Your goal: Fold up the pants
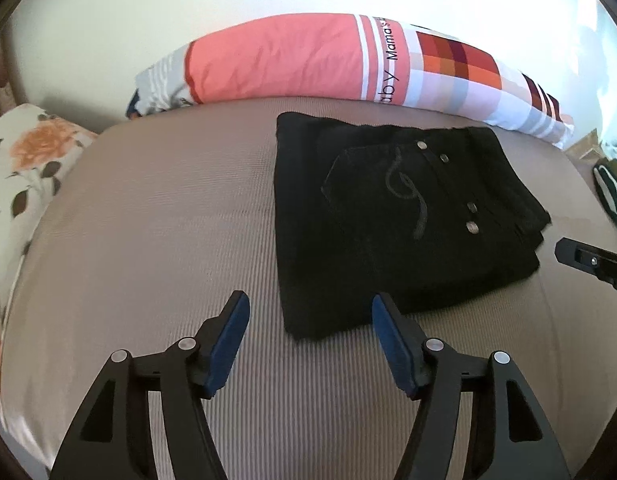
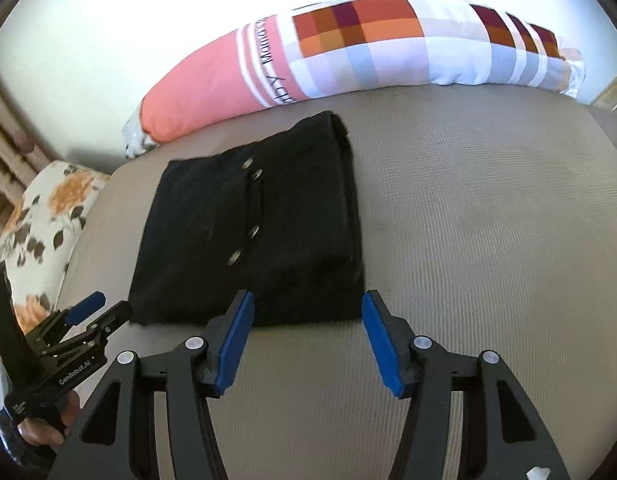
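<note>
- Left wrist view: black denim pants [image 1: 392, 216] are lying folded at one o'clock, so left gripper [image 1: 310, 336] is hovering wide, holding nothing.
- Right gripper [image 2: 306, 334] is likewise gaping empty, judging folding finished.

Black pants [image 1: 396, 220], taupe ribbed bedcover [image 1: 168, 240], coral-and-checked pillow [image 1: 308, 64], orange-floral pillow [image 1: 24, 168].

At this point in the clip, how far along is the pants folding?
Done: the black pants lie as a compact rectangular stack on the bed. In hand: nothing, since the left gripper and right gripper are both open and empty beside it. Left: apparently nothing, perhaps squaring the edges.
</note>
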A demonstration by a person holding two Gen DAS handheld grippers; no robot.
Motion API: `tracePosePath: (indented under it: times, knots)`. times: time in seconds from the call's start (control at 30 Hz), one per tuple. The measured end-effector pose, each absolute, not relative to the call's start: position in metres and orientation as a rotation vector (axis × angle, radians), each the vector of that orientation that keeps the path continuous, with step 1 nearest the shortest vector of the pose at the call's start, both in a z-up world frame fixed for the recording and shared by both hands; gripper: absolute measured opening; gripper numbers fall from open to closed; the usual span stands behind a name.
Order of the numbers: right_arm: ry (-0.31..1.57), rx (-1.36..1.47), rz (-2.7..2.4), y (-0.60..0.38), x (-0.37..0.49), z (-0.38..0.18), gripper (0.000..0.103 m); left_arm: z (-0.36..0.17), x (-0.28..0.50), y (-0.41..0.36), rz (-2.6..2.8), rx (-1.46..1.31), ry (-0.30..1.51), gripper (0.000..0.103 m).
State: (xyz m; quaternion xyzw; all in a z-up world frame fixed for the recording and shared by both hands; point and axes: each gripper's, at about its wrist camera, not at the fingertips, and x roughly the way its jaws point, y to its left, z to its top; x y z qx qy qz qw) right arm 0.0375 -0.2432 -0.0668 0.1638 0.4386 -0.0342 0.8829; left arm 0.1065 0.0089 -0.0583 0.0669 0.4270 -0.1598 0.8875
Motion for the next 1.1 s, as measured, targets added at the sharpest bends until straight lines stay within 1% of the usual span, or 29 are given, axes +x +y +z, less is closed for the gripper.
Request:
tracePosePath:
  times: [0.27, 0.43, 0.57, 1.1]
  knots:
    - [0.864, 0.258, -0.099, -0.201, -0.006, -0.055, 0.071, -0.044, 0.058, 0.025, -0.252, 0.118, 0.839, 0.065]
    - [0.834, 0.226, -0.110, -0.185, -0.021, -0.053, 0.073, -0.040, 0.038, 0.030, -0.243, 0.123, 0.814, 0.065]
    - [0.805, 0.177, -0.136, -0.173, -0.028, -0.052, 0.078, -0.038, 0.027, 0.033, -0.227, 0.119, 0.805, 0.066]
    - [0.748, 0.134, -0.131, -0.162, -0.044, -0.059, 0.082, -0.049, 0.013, 0.030, -0.193, 0.135, 0.813, 0.066]
